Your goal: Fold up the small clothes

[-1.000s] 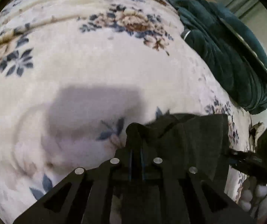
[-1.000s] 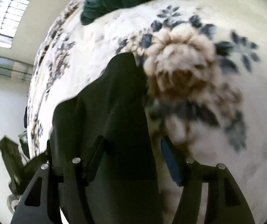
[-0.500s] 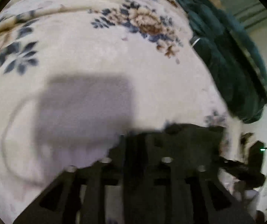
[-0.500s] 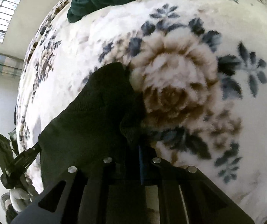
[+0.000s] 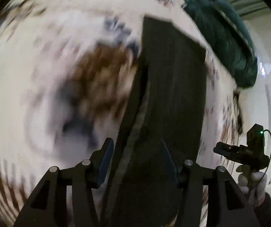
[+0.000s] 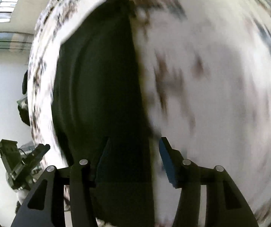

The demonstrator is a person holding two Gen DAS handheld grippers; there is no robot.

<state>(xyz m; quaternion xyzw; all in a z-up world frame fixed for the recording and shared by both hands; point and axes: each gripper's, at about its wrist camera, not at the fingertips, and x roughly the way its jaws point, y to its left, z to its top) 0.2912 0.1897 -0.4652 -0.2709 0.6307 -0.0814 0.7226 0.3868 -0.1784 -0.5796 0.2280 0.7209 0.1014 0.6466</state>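
Observation:
A small dark garment (image 5: 173,87) lies folded in a long strip on the floral blanket (image 5: 50,66). It also shows in the right wrist view (image 6: 101,79). My left gripper (image 5: 138,160) is open, its fingers spread on either side of the strip's near end. My right gripper (image 6: 133,160) is open over the strip's other near corner, the cloth's right edge between its fingers. Both views are blurred by motion. Each gripper shows in the other's view, the right one (image 5: 245,151) and the left one (image 6: 21,160).
A dark green blanket (image 5: 220,37) is heaped at the far right of the bed. A window (image 6: 6,3) and a white wall are past the bed's left edge in the right wrist view.
Both grippers were shut on the garment half a second ago and have now opened and let it go. The garment now lies as a long strip, and both cameras are moving fast.

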